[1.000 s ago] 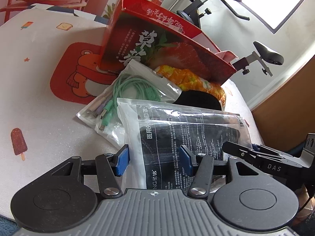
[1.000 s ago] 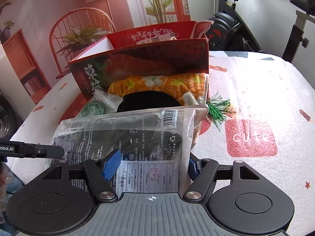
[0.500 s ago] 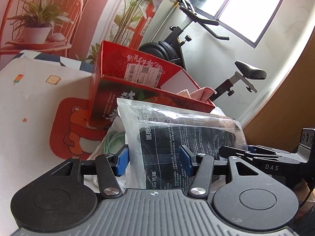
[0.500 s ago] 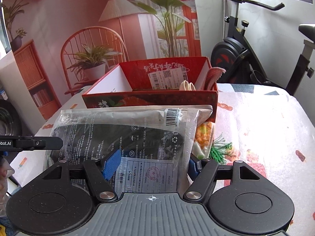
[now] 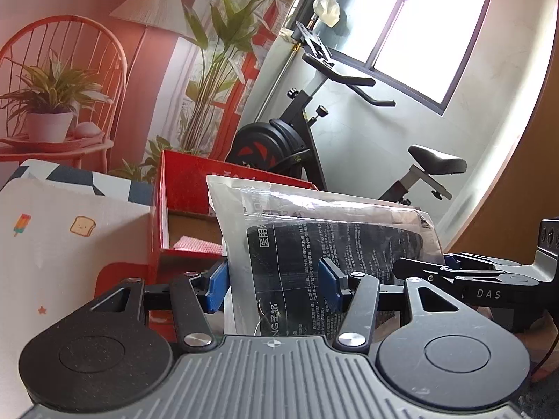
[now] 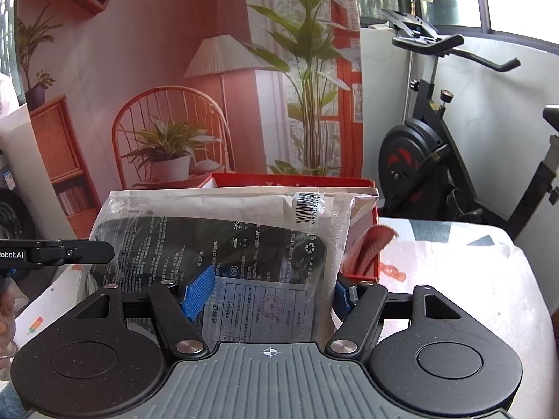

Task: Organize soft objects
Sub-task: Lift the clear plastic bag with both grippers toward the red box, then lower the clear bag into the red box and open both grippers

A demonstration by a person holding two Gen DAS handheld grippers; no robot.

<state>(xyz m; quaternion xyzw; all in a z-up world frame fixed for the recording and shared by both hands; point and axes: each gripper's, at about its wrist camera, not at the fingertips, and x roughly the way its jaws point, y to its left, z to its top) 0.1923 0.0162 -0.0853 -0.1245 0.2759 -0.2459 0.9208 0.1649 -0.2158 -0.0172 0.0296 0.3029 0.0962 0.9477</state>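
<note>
Two hand-held grippers share one load: the left hand-held gripper (image 5: 272,284) and the right hand-held gripper (image 6: 269,291) are each clenched on the near edge of a clear plastic packet (image 5: 314,244) with a black insert, held in the air above the counter (image 5: 52,237). At 12 o'clock beyond the packet stands an open red box (image 5: 181,188) with a pink knitted piece (image 6: 370,244) inside. An exercise bike (image 5: 300,132) stands behind, toward 1 o'clock.
</note>
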